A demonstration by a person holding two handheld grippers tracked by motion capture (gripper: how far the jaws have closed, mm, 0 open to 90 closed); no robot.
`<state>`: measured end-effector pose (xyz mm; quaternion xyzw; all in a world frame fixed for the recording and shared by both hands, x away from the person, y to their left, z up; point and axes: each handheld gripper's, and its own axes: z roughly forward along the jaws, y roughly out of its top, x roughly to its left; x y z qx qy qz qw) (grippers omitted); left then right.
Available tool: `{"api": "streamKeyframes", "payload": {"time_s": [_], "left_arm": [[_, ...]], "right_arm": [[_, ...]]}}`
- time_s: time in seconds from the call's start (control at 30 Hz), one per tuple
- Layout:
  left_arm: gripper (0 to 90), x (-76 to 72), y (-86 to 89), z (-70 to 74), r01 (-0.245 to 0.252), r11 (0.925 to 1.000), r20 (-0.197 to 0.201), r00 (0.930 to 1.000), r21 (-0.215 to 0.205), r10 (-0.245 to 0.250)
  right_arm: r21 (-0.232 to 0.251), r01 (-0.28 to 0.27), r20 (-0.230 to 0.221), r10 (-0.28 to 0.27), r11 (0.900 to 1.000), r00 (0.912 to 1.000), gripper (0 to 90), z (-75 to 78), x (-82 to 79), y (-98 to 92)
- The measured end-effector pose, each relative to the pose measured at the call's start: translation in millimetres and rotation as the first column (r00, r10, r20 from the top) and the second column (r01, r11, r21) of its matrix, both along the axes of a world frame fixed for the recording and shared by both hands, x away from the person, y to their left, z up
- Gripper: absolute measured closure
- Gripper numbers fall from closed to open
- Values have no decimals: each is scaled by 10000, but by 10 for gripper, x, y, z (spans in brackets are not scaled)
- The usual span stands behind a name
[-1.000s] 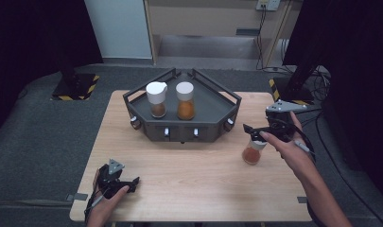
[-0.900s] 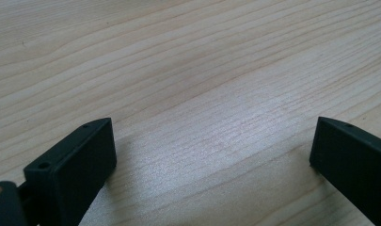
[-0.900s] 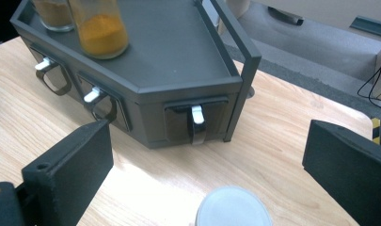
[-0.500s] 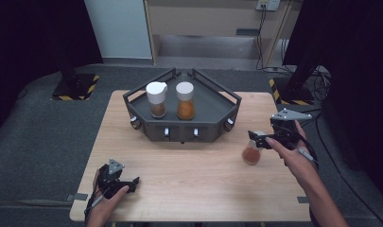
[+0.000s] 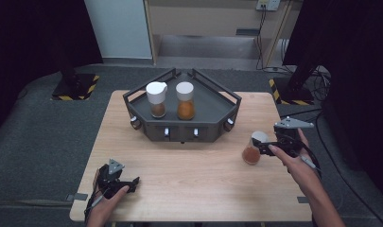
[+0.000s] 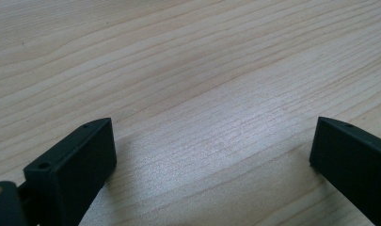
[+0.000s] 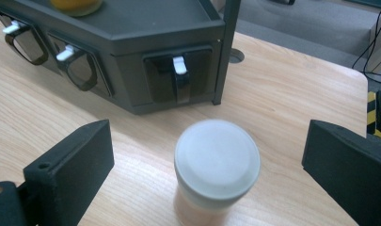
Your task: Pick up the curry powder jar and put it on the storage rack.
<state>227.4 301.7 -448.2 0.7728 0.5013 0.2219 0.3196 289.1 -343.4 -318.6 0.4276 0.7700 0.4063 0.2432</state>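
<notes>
A small jar (image 5: pixel 252 150) with a white lid and reddish-brown contents stands on the wooden table (image 5: pixel 194 175), right of the dark tray (image 5: pixel 210 108). In the right gripper view the jar (image 7: pixel 216 157) sits between the jaws of my right gripper (image 7: pixel 209 129), which is open and touches neither side of it. From above, my right gripper (image 5: pixel 265 145) points left at the jar. My left gripper (image 5: pixel 130 183) rests open at the table's near left corner, with only bare wood between its jaws (image 6: pixel 211 125).
On the tray stand two white-lidded jars, one with brown contents (image 5: pixel 156 99) and one with orange contents (image 5: pixel 185 100). The tray's front wall (image 7: pixel 131 42) has clips and rises just behind the lone jar. Black-and-yellow stand bases (image 5: pixel 75 87) sit on the floor.
My right gripper has drifted slightly toward the person and lower, beside the jar. The jar has stayed in place. The left gripper has not moved.
</notes>
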Motion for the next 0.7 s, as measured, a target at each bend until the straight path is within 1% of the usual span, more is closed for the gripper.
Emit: {"api": "streamKeyframes", "payload": {"time_s": [0.2, 0.5, 0.7], "left_arm": [[0, 0, 0, 0, 1, 10000, 0, 10000, 2, -1], [0, 0, 0, 0, 0, 10000, -2, 10000, -2, 0], [0, 0, 0, 0, 1, 10000, -3, 10000, -1, -1]], "right_arm": [[-12, 125, -132, -125, 9999, 9998, 27, -81, -39, -45], [1, 232, -236, -232, 9997, 9995, 27, -161, -74, -80], [-134, 243, -281, -246, 9996, 9993, 27, -224, -87, -76]]}}
